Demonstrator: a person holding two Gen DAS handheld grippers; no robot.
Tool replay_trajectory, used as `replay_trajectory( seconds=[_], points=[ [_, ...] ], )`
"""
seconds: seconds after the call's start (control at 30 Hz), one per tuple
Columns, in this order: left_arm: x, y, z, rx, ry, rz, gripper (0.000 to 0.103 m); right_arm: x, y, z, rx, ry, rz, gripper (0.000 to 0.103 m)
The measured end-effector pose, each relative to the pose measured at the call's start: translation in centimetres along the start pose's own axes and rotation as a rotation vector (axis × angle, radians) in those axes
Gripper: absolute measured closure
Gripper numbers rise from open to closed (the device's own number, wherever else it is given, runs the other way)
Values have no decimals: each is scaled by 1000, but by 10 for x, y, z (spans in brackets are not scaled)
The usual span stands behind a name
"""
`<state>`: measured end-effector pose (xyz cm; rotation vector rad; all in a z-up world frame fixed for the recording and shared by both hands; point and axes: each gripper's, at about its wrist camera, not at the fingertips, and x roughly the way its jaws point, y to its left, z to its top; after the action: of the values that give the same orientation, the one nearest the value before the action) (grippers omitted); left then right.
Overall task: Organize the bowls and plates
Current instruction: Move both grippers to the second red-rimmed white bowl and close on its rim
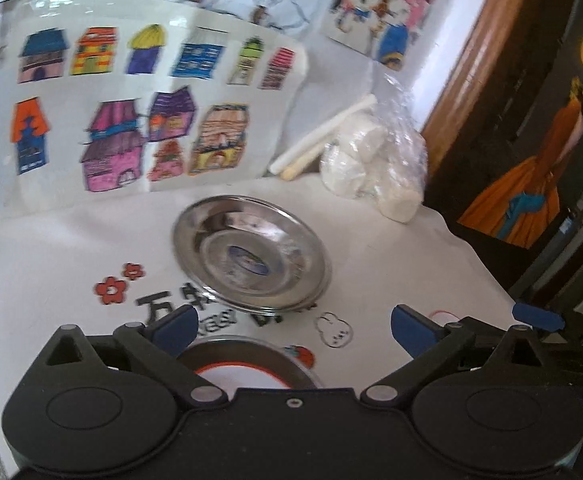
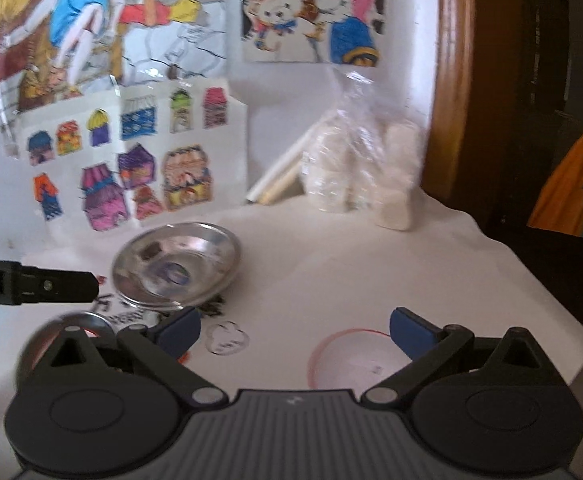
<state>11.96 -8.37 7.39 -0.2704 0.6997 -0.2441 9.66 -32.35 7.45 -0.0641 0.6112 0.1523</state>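
Observation:
A stack of shallow steel plates (image 1: pixel 251 256) (image 2: pixel 175 268) sits on the white printed tablecloth (image 1: pixel 391 264). My left gripper (image 1: pixel 293 326) hangs open just short of the stack, with nothing between its blue pads. Partly hidden under it is a steel bowl (image 1: pixel 247 364) (image 2: pixel 87 324) showing red reflections. My right gripper (image 2: pixel 295 330) is open too, with nothing in it. A white plate with a red rim (image 2: pixel 351 360) lies on the cloth below its right finger. One finger (image 2: pixel 51 284) of the left gripper shows at the left, beside the steel plates.
A clear bag of white lumps (image 1: pixel 375 168) (image 2: pixel 355 172) and white sticks (image 1: pixel 323 136) stand at the back by the wall. Coloured drawings (image 1: pixel 111 112) lean behind the plates. A wooden door frame (image 2: pixel 451 80) and the table's right edge (image 2: pixel 551 300) bound the right side.

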Motion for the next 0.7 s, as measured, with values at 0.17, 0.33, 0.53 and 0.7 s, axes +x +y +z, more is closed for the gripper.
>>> replay_trajectory(
  seconds=[0.17,0.33,0.53,0.7],
  points=[
    [14,-27,-4,58,24,-8,1,1,-15,-10,2,8,-40,0],
    [34,-50,-8,105,62,11,1,5,-38,-18,34,31,-69,0],
    [55,-65,-11,113,92,23,1,9,-64,-31,69,62,-98,0],
    [71,-85,-12,91,83,42,1,17,-83,-39,95,86,-128,0]
  ],
)
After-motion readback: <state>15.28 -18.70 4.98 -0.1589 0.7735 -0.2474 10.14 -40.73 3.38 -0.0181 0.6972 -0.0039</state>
